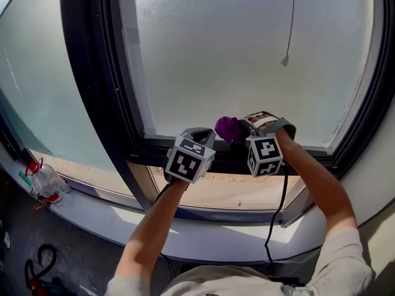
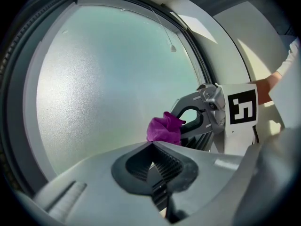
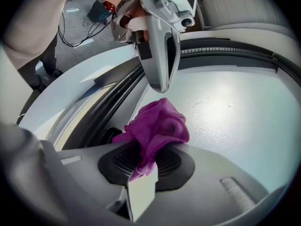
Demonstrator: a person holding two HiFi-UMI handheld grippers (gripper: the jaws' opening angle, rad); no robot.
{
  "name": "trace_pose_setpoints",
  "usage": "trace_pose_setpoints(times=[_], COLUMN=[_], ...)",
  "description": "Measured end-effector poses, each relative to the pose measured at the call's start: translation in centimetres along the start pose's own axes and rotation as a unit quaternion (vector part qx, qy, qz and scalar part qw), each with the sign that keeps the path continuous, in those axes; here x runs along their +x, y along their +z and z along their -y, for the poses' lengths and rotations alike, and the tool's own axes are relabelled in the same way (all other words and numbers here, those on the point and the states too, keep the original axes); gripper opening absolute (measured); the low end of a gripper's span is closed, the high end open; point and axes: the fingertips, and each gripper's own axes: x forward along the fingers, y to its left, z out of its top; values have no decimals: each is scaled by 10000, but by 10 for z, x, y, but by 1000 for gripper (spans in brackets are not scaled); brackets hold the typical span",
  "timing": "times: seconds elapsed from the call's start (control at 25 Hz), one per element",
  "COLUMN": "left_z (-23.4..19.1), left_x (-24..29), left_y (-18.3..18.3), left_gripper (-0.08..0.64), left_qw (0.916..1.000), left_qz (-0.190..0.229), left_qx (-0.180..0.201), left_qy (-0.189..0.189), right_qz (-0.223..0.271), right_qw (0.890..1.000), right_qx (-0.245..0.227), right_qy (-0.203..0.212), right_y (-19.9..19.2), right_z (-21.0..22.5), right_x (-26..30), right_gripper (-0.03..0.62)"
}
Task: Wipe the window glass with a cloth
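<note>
Cloth [image 3: 157, 126], purple and bunched, sits pinched between the jaws of the right gripper [image 3: 145, 164]. They are closed on its lower end, and the loose wad bulges out ahead of the tips. In the head view we see that wad at the centre of the frame, low against the window glass [image 1: 247, 54] and just above the dark frame [image 1: 185, 152] that runs along the pane's bottom edge. The relation that matters to us is this: the glass lies straight ahead of the wad, and nearly all of the pane stretches away toward the top of the frame, so we judge that the wiping will have to travel upward and sideways from this bottom edge. Whether the cloth already presses on the glass we cannot tell (the right gripper view shows it over the pane, but not the contact itself). The left gripper [image 2: 155, 166] hangs just beside the right one, at centre left of the head view, with its jaws together and nothing between them. It is therefore the right hand that carries the work. A pull cord [image 1: 290, 23] dangles in front of the glass at the upper right of the head view, and a wide stroke might snag it.
</note>
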Motion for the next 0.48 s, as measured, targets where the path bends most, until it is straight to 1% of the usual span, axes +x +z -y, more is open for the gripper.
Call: trace_pose_setpoints(times=[0.08, 0.2, 0.36, 0.48], left_z=[0, 3, 7, 14], left_x=[0, 1, 4, 9], left_y=[-1, 2, 12, 18], left_gripper=[8, 8, 8, 8], left_qw=[10000, 10000, 9999, 9997], left_qz=[-3, 15, 96, 139], left_qx=[2, 48, 99, 152], left_qy=[0, -24, -76, -136], right_qz=[-19, -38, -129, -211], right_qw=[10000, 10000, 9998, 9993], right_qx=[-32, 32, 157, 264], right_qy=[60, 35, -10, -133], right_y=[1, -3, -19, -33], right_z=[-2, 2, 7, 10], right_x=[1, -4, -16, -26], right_gripper=[104, 106, 106, 106])
